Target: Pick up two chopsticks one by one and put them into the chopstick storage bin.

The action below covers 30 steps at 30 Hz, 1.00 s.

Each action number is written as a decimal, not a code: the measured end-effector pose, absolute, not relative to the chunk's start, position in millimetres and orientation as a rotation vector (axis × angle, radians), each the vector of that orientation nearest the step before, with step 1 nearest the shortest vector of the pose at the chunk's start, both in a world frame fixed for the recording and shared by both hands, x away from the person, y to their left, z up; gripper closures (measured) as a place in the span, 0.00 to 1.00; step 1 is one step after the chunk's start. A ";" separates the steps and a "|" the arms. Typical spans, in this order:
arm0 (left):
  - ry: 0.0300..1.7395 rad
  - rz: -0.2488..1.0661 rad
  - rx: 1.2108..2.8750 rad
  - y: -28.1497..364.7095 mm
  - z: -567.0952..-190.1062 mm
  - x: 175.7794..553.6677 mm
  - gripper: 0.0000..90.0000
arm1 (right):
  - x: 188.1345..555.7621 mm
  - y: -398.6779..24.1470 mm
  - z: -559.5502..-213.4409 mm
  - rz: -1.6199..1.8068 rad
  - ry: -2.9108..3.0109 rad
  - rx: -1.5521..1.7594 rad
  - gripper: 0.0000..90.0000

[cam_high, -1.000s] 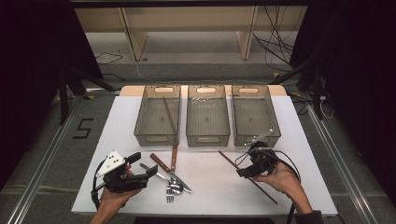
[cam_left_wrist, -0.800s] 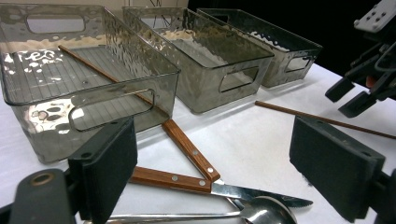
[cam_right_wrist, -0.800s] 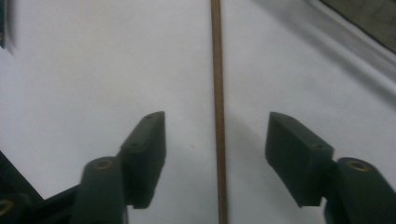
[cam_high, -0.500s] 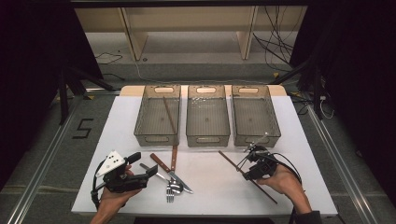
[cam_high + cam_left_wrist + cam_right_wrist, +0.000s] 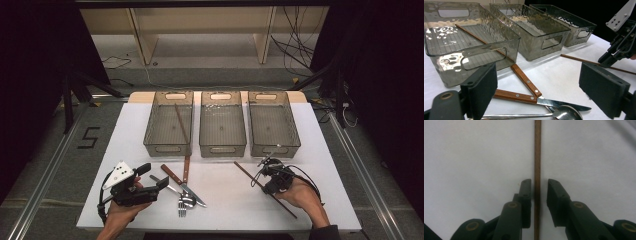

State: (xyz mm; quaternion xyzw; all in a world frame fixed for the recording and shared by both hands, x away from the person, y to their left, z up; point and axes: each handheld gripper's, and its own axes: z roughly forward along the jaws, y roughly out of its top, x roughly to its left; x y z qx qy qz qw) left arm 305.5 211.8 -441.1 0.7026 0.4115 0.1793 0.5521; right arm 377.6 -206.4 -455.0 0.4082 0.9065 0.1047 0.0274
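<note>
High view: past both grippers, three clear bins (image 5: 222,131) stand in a row on the white table (image 5: 220,210). The left gripper (image 5: 150,186) rests with jaws spread wide and empty; knives (image 5: 524,96) and a spoon (image 5: 567,113), part cut off, lie just ahead. The right gripper (image 5: 539,192) has just been closing around a brown chopstick (image 5: 537,157), a sliver of gap beside each pad, so not yet clamped. The person's hand hides the stick's near stretch.

Chopstick (image 5: 537,170) cut off top and bottom, spoon (image 5: 567,113) cropped
</note>
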 end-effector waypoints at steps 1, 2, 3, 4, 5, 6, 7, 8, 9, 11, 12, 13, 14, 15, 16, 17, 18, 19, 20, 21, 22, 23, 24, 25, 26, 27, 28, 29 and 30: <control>0.973 0.424 1.661 211.8 -441.1 305.4 0.16 | 377.5 -205.5 -455.0 0.310 2.795 1.259 0.86; 0.973 0.424 1.661 211.8 -441.1 305.5 0.16 | 377.4 -205.0 -454.9 0.304 2.792 1.251 0.87; 0.974 0.424 1.661 211.7 -441.1 305.5 0.16 | 377.6 -204.8 -454.6 0.294 2.795 1.241 0.87; 0.974 0.424 1.662 211.7 -441.1 305.6 0.16 | 377.4 -204.1 -454.9 0.291 2.794 1.240 0.87; 0.974 0.425 1.662 211.7 -441.1 305.5 0.16 | 377.1 -203.4 -454.7 0.282 2.795 1.236 0.87; 0.973 0.425 1.662 211.7 -441.1 305.5 0.16 | 376.9 -202.8 -454.7 0.281 2.798 1.230 0.88; 0.973 0.425 1.662 211.7 -441.1 305.6 0.16 | 376.7 -202.0 -454.7 0.273 2.796 1.231 0.88; 0.973 0.425 1.662 211.7 -441.1 305.6 0.16 | 376.8 -201.5 -454.8 0.270 2.796 1.224 0.89; 0.973 0.425 1.662 211.7 -441.1 305.5 0.16 | 376.5 -200.9 -455.0 0.268 2.799 1.215 0.90; 0.973 0.425 1.662 211.6 -441.1 305.5 0.16 | 376.4 -200.0 -455.2 0.266 2.803 1.207 0.92; 0.973 0.425 1.662 211.5 -441.1 305.5 0.16 | 376.5 -199.5 -455.0 0.258 2.808 1.208 0.93; 0.973 0.426 1.662 211.3 -441.1 305.5 0.16 | 376.9 -199.5 -455.3 0.260 2.811 1.199 0.93; 0.972 0.426 1.663 211.3 -441.0 305.4 0.16 | 377.0 -199.1 -455.3 0.258 2.812 1.205 0.93; 0.972 0.426 1.663 211.2 -441.0 305.4 0.16 | 377.3 -199.1 -455.4 0.257 2.811 1.205 0.94; 0.971 0.427 1.664 211.2 -441.0 305.4 0.16 | 377.5 -198.8 -455.2 0.252 2.813 1.207 0.94; 0.972 0.427 1.664 211.1 -441.0 305.5 0.16 | 377.5 -198.2 -455.2 0.249 2.811 1.212 0.94; 0.972 0.427 1.664 211.1 -441.1 305.5 0.16 | 377.6 -197.7 -455.1 0.243 2.812 1.213 0.94; 0.972 0.427 1.663 211.1 -441.1 305.5 0.16 | 377.9 -197.8 -454.9 0.240 2.817 1.210 0.95; 0.971 0.427 1.664 211.2 -441.1 305.5 0.16 | 378.2 -197.7 -454.8 0.237 2.819 1.208 0.95; 0.972 0.426 1.664 211.2 -441.0 305.6 0.16 | 378.2 -197.3 -454.7 0.232 2.820 1.200 0.95; 0.972 0.427 1.663 211.2 -440.9 305.5 0.16 | 378.0 -196.8 -454.7 0.232 2.819 1.189 0.95; 0.970 0.429 1.663 211.3 -440.8 305.4 0.16 | 377.7 -196.1 -454.5 0.225 2.818 1.184 0.95; 0.970 0.429 1.663 211.4 -440.7 305.4 0.16 | 377.5 -195.9 -454.1 0.222 2.822 1.173 0.95; 0.970 0.429 1.662 211.4 -440.8 305.5 0.16 | 377.3 -195.8 -454.1 0.223 2.823 1.165 0.95; 0.973 0.427 1.661 211.4 -440.9 305.4 0.16 | 376.8 -195.4 -453.9 0.224 2.829 1.160 0.95; 0.973 0.427 1.661 211.5 -440.9 305.4 0.16 | 376.0 -194.9 -453.5 0.228 2.842 1.157 0.95; 0.972 0.428 1.661 211.6 -440.8 305.5 0.16 | 375.2 -194.3 -452.6 0.229 2.849 1.150 0.95; 0.972 0.427 1.661 211.6 -440.8 305.5 0.16 | 374.4 -193.5 -451.5 0.237 2.847 1.140 0.95; 0.972 0.428 1.661 211.7 -440.8 305.5 0.16 | 374.2 -193.3 -450.6 0.244 2.850 1.132 0.95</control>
